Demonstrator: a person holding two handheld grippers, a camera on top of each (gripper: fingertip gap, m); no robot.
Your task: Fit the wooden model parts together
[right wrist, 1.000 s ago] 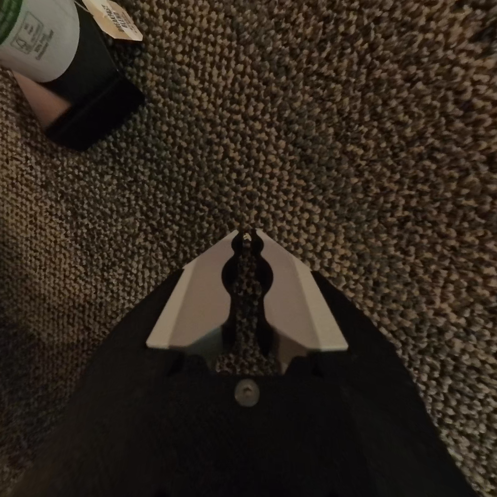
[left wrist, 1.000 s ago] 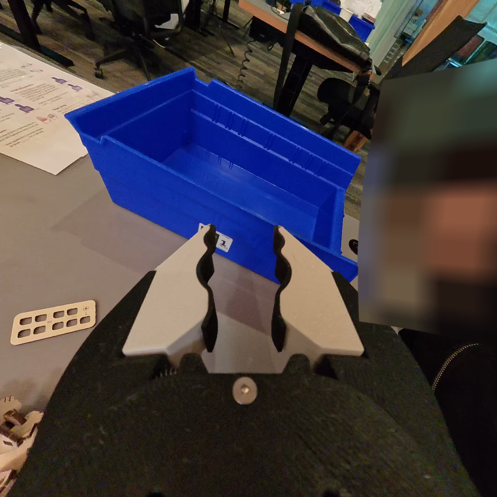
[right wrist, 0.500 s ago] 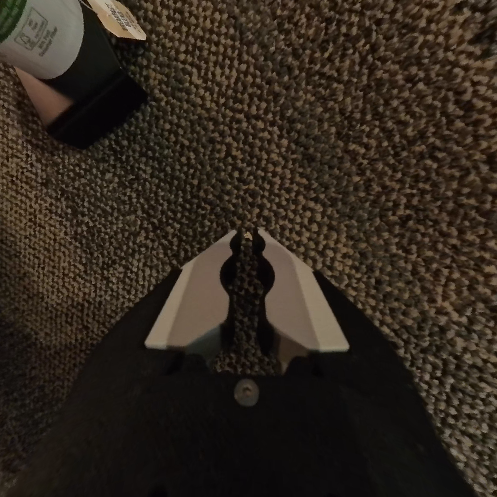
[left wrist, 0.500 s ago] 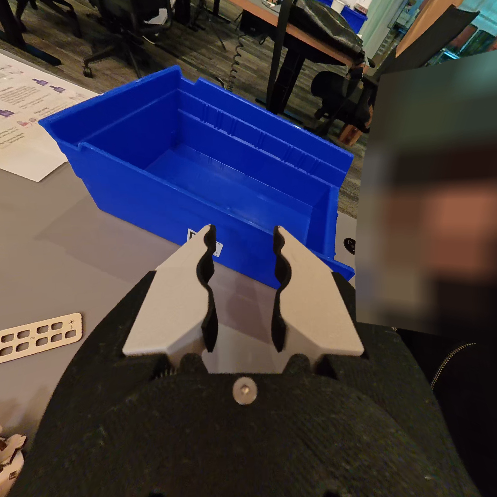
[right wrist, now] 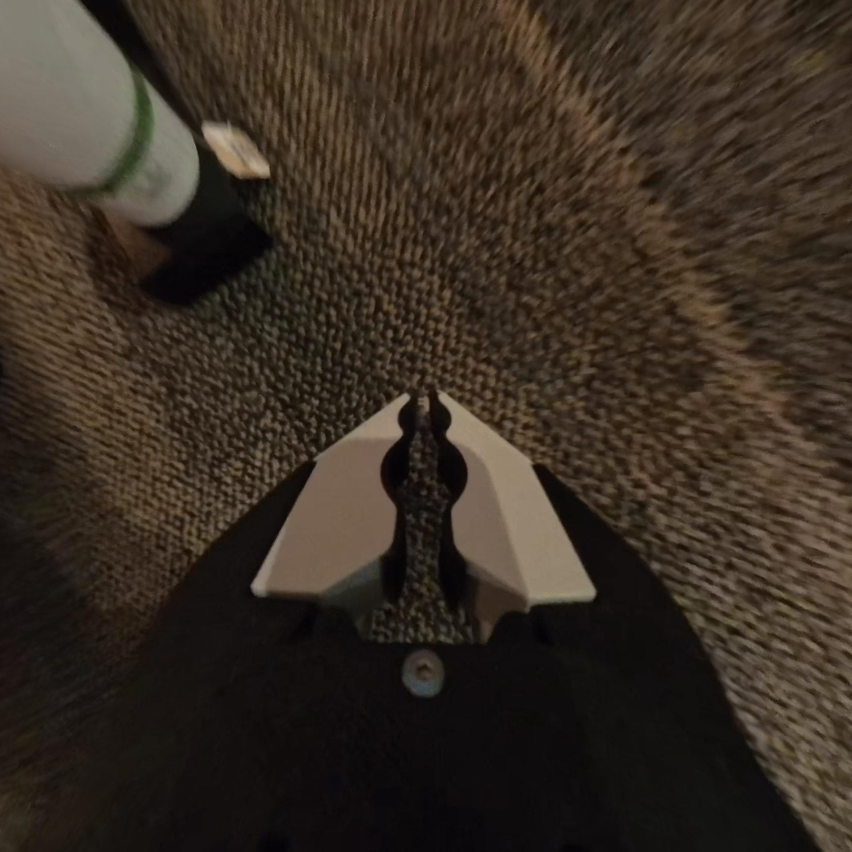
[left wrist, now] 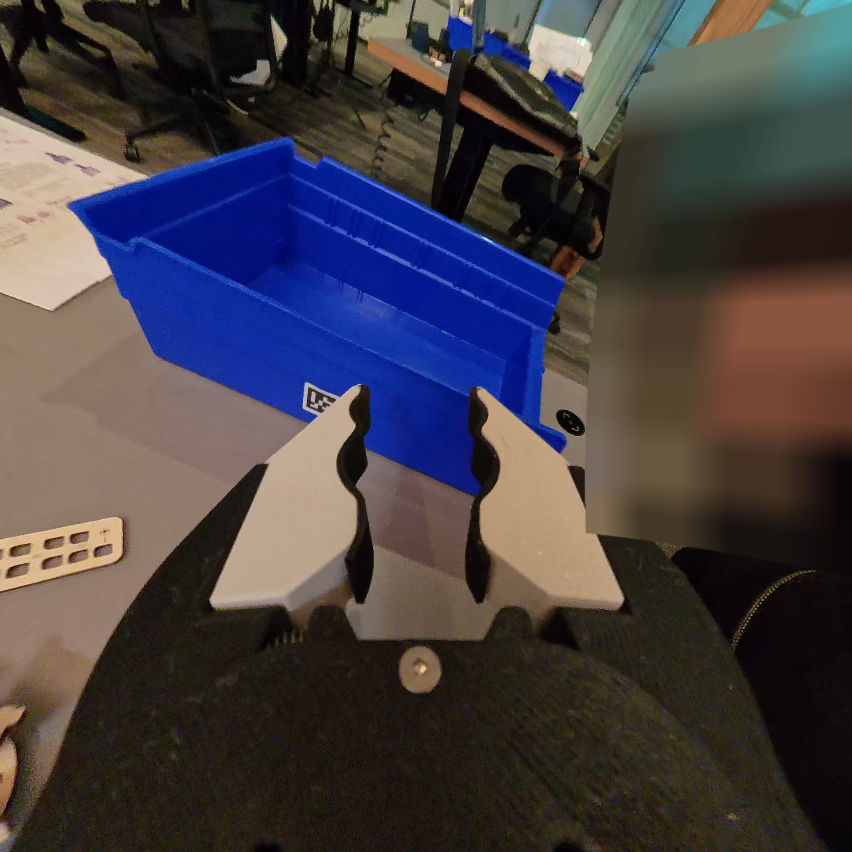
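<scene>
Your left gripper [left wrist: 418, 392] hangs with jaws spread and bare over the grey table [left wrist: 138, 438], just before the blue bin [left wrist: 286, 332]. Your right gripper [right wrist: 424, 395], tips nearly together and gripping nothing, points down at speckled carpet [right wrist: 507, 230]; a white cylinder [right wrist: 78, 115] lies at upper left.

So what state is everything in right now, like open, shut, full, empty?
Left gripper: open, holding nothing.
Right gripper: nearly shut, only a slit, nothing between the fingers.
Blue bin: upright on the table, empty.
Cutout card: lying flat on the table.
White bottle: blurred, over the carpet.
</scene>
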